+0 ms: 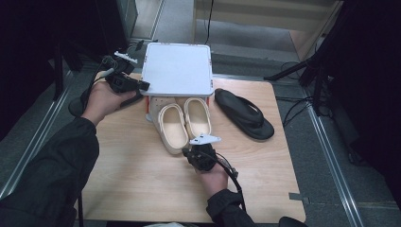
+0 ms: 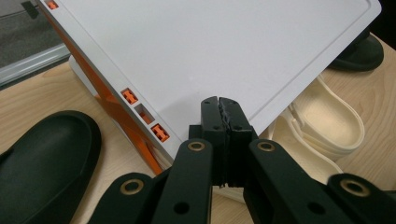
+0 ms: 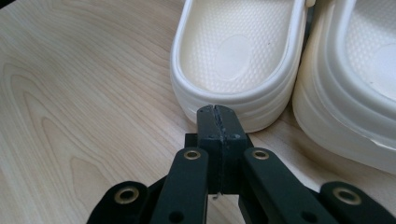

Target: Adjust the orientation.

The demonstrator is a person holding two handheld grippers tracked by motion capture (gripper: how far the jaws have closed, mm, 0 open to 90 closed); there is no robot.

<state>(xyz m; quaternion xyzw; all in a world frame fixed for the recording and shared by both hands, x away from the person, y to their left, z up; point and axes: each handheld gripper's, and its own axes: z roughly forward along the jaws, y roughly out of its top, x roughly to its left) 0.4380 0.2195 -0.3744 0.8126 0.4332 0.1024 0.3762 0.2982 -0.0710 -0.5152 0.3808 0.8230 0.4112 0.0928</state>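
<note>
2 cream clogs (image 1: 183,124), 2 black sandals (image 1: 244,113), 1 white lid (image 1: 177,68), left gripper (image 2: 219,103) closed empty, right gripper (image 3: 217,111) closed empty

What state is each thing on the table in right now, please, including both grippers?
White lid: raised, tilted over the toes of the clogs.
Left gripper: fingers shut, tips at the lid's edge.
Right gripper: fingers shut, empty, at the heel of one clog.
Cream clogs: side by side, soles down, toes under the lid.
Black sandal: flat on the table, apart from the clogs.
</note>
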